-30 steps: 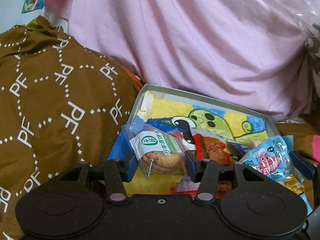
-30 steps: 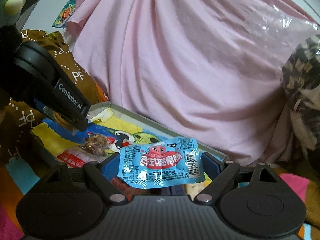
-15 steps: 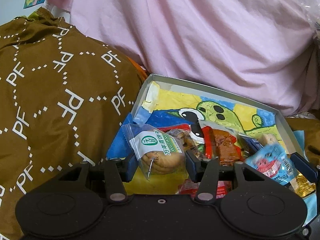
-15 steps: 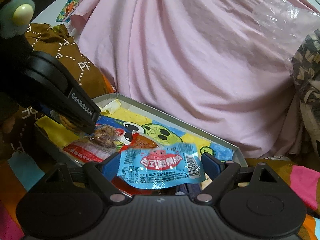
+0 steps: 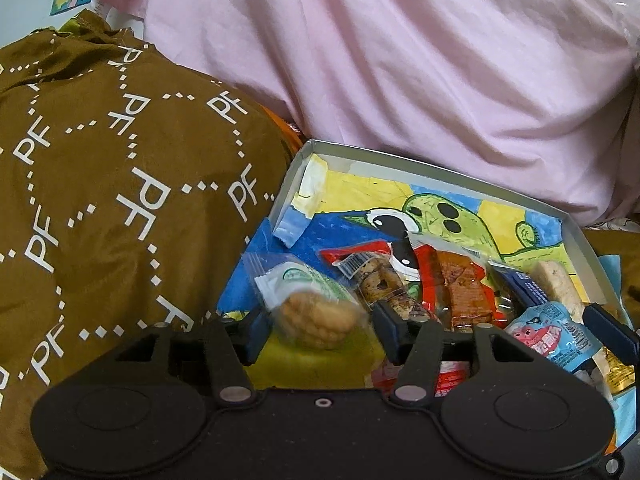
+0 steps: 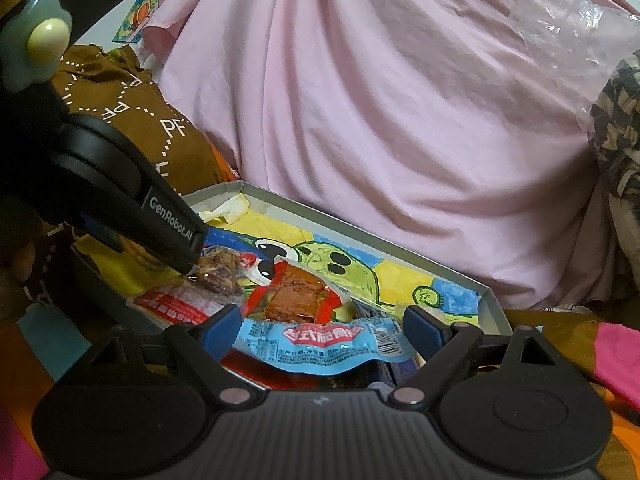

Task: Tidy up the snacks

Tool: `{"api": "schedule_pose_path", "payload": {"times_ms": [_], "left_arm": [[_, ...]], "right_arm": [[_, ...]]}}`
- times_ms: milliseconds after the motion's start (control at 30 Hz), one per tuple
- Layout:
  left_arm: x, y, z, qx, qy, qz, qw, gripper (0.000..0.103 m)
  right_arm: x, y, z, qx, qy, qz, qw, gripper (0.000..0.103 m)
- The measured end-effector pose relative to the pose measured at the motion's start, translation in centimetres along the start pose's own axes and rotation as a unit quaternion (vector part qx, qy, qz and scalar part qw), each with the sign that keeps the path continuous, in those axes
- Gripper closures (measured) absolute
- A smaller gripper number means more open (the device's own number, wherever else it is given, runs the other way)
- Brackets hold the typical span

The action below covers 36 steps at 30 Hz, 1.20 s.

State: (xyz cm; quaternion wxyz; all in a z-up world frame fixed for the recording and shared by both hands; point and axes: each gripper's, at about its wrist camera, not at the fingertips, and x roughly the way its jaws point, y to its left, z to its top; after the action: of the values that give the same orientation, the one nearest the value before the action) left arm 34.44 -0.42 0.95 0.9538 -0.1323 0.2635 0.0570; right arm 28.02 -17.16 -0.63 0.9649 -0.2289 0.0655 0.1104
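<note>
A shallow box (image 5: 400,160) lined with a bright cartoon drawing holds several snack packets. My left gripper (image 5: 320,326) hangs over its near left corner with its jaws opening. The cookie packet (image 5: 312,312) sits blurred between them, and the pads no longer press on it. Beside it lie a clear chocolate-chip bar (image 5: 384,288) and a red tofu packet (image 5: 460,292). My right gripper (image 6: 322,324) is shut on a blue snack packet (image 6: 324,340), held flat and wide just above the box's (image 6: 360,232) near edge. A finger (image 6: 168,224) of the left gripper shows at the left.
A brown cloth printed "PF" (image 5: 100,200) bulges against the box's left side. A big pink cloth (image 5: 400,60) rises behind it. A clear plastic bag (image 6: 560,12) and patterned fabric (image 6: 620,120) lie at the right. Pink and orange bedding (image 6: 616,360) is underneath.
The left jaws have spread and the cookie packet has slipped lower between them, now blurred. The right gripper holds the blue packet lower, nearer the box.
</note>
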Motion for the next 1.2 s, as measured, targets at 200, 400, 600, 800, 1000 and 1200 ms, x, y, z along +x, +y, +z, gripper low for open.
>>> {"api": "schedule_pose_path", "payload": {"times_ms": [200,400,600,800,1000,1200], "left_arm": [[-0.3,0.0,0.1,-0.002,-0.002,0.001,1.0000,0.029],[-0.8,-0.3,0.1,0.002,-0.009,-0.001,1.0000,0.018],[-1.1,-0.3,0.2,-0.007,-0.010,-0.009,0.9999,0.010],[-1.6,-0.4,0.4,-0.012,-0.021,-0.006,0.9997,0.002],[-2.1,-0.2,0.7,-0.022,-0.027,-0.003,0.9994,0.001],[-3.1,-0.2,1.2,-0.024,-0.036,0.001,0.9991,0.001]], "right_arm": [[0.0,0.1,0.0,0.000,0.002,-0.001,1.000,0.011],[0.1,0.0,0.0,0.003,0.003,0.000,1.000,0.010],[0.3,-0.1,0.0,0.016,0.008,0.009,1.000,0.005],[0.4,-1.2,0.0,0.054,0.016,0.021,0.998,0.001],[0.2,-1.7,0.3,0.069,0.016,0.023,0.997,0.001],[-0.4,-2.2,0.7,0.077,0.014,0.021,0.997,0.000]]}}
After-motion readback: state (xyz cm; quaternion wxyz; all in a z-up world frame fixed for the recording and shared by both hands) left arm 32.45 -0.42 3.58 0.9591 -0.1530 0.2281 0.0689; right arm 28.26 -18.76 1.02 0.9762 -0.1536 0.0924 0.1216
